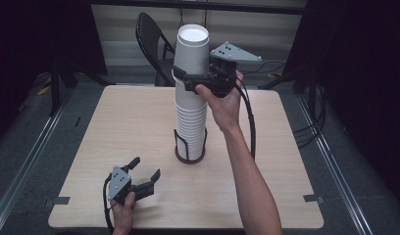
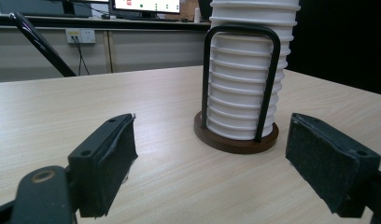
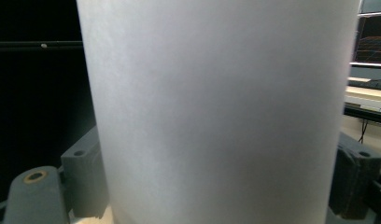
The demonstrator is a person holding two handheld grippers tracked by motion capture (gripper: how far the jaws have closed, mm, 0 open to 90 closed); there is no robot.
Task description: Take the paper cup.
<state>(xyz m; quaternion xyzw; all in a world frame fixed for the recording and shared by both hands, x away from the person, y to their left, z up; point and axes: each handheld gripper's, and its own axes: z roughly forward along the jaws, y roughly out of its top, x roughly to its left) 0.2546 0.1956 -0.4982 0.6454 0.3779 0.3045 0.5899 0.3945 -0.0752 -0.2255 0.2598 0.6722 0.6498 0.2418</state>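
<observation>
The top cup (image 1: 192, 46) of the stack (image 1: 190, 117), standing in the holder (image 1: 190, 154), was clamped by the right claw (image 1: 188, 81). A straight upward lift was called for next. The left claw (image 1: 145, 171) rested apart on the desk (image 1: 266, 161) near the holder.

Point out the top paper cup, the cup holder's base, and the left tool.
top paper cup (image 1: 192, 51), high view, on its white side wall below the rim.
cup holder base (image 2: 235, 144), left gripper view, on the dark round base's front edge.
left tool (image 1: 143, 172), high view, midway between its open fingertips.
</observation>
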